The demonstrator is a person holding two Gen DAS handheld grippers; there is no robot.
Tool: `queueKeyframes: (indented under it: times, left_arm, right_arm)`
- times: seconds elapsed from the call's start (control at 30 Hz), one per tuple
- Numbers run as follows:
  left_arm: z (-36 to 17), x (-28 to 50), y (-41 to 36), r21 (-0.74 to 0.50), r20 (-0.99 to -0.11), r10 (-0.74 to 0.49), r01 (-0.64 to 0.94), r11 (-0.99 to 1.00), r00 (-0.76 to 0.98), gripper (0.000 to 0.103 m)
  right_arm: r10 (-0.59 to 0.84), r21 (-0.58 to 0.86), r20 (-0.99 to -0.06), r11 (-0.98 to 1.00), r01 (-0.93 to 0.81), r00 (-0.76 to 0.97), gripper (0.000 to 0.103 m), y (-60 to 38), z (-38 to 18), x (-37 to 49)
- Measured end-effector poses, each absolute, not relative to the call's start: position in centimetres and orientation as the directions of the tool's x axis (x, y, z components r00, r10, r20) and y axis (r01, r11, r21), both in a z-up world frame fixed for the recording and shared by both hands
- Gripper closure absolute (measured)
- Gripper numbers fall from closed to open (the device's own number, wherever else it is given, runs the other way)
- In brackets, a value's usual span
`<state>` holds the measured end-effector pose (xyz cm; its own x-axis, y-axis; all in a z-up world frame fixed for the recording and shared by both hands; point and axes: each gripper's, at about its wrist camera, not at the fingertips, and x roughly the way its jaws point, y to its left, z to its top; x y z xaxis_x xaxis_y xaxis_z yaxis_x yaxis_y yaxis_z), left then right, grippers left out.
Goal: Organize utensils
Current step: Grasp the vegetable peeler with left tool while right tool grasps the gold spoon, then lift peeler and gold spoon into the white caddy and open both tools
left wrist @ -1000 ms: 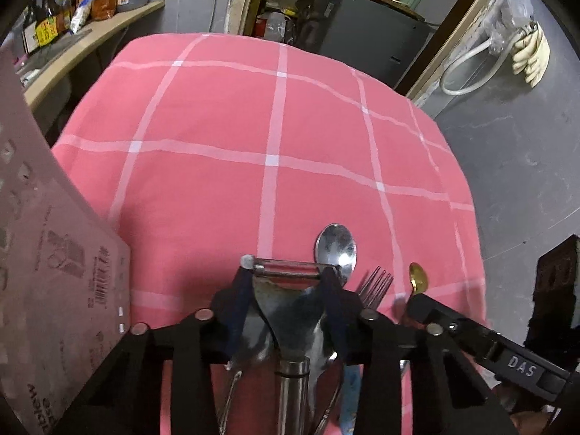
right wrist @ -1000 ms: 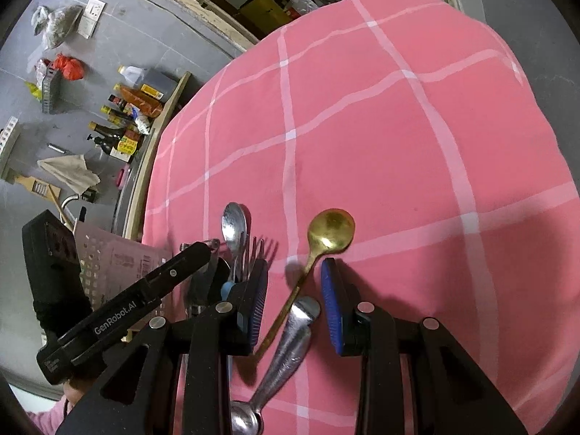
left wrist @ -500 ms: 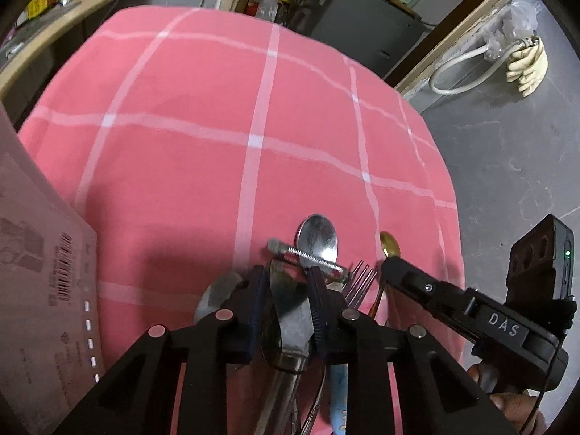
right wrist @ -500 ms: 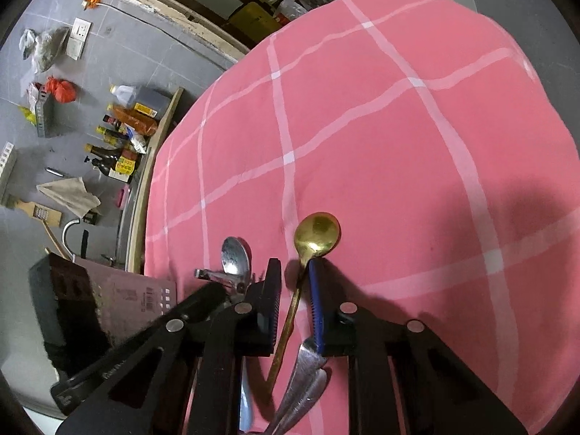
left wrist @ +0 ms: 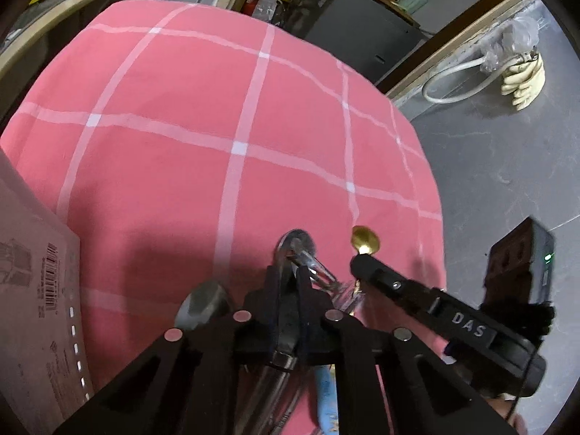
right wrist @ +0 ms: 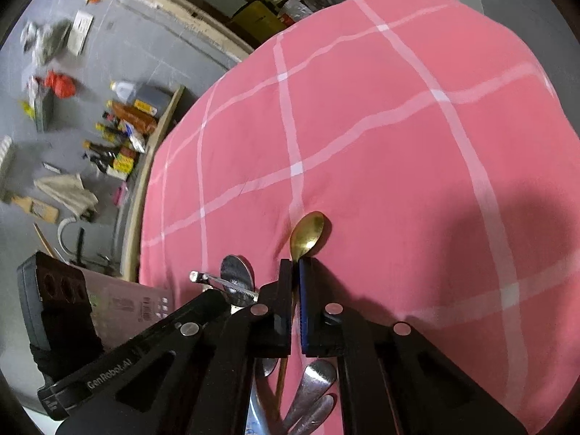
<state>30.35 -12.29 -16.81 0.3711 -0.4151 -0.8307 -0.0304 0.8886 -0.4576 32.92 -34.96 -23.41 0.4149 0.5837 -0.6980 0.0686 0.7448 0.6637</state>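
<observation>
Two tools, each on one utensil.

Left wrist view: left tool (left wrist: 288,282) low centre, jaws closing on the peeler (left wrist: 308,259); peeler's long axis runs up-frame out of the jaws, blade head toward upper right over a steel spoon (left wrist: 295,243). Right tool's arm crosses from lower right, marked "DAS". Box at left edge has a barcode; print unreadable.

Right wrist view: right tool (right wrist: 295,266) pinched tight on the gold spoon (right wrist: 308,233) at its neck; bowl lies just up-frame on the desk (right wrist: 398,145), handle running back down. Left tool's arm reads "GenRobot.AI".
</observation>
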Motion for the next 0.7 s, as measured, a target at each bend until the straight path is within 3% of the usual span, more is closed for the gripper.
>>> queueKeyframes:
  times: [0.47, 0.7]
  left_arm:
    - [-14.7, 28.5, -13.1, -0.391, -0.856, -0.393, 0.077, 0.917, 0.337, 0.101]
    - [-10.2, 26.0, -12.8, -0.295, -0.820, -0.319, 0.126, 0.947, 0.475, 0.101]
  right_arm:
    - [0.569, 0.673, -0.650, 0.739, 0.034, 0.504, 0.101, -38.1, -20.5, 30.0]
    - [0.507, 0.616, -0.595, 0.786, -0.052, 0.623, 0.101, -39.1, -15.6, 27.6]
